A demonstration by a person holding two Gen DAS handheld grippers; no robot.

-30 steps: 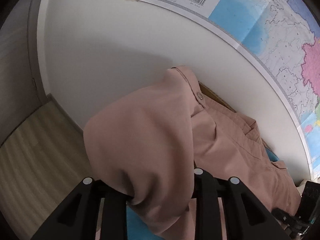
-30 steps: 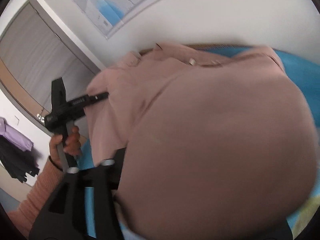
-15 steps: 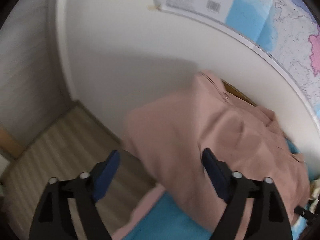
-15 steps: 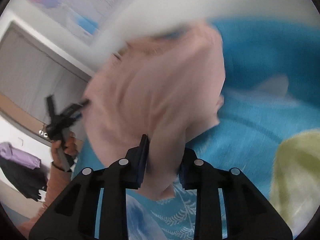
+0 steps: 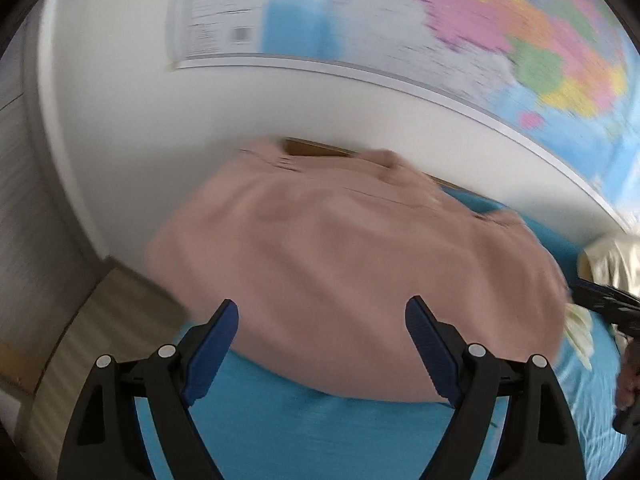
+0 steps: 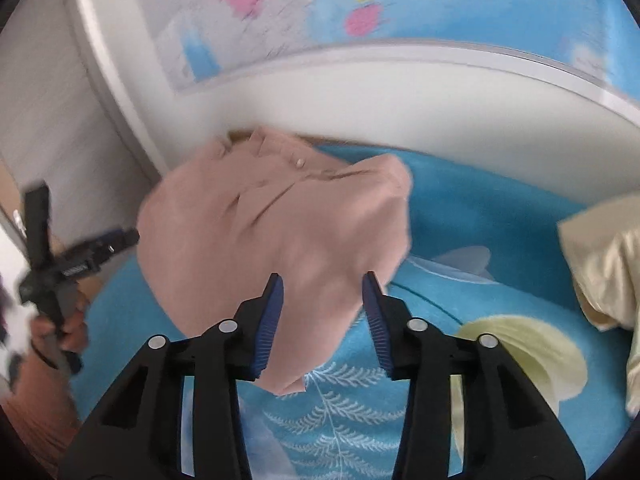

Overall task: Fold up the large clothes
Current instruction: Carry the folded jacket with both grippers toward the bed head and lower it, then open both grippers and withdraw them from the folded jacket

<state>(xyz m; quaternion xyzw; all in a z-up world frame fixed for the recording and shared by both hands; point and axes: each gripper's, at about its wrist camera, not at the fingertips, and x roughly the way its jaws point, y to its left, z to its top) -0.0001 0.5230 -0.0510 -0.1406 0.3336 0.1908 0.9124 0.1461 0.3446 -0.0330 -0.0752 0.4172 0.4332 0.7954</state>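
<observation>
A dusty-pink buttoned garment lies folded on the blue bed cover, against the wall. It also shows in the right wrist view. My left gripper is open and empty, just in front of the garment's near edge. My right gripper is open, with the garment's lower corner lying between its fingers, not clamped. The left gripper in the person's hand shows at the left of the right wrist view.
A map hangs on the white wall behind the bed. A cream satin cloth lies on the cover at the right. The cover has a yellow leaf and white fern print. Wooden floor lies left of the bed.
Both grippers let go of the pink garment and opened. It dropped onto the bed cover and both grippers pulled back from it.
</observation>
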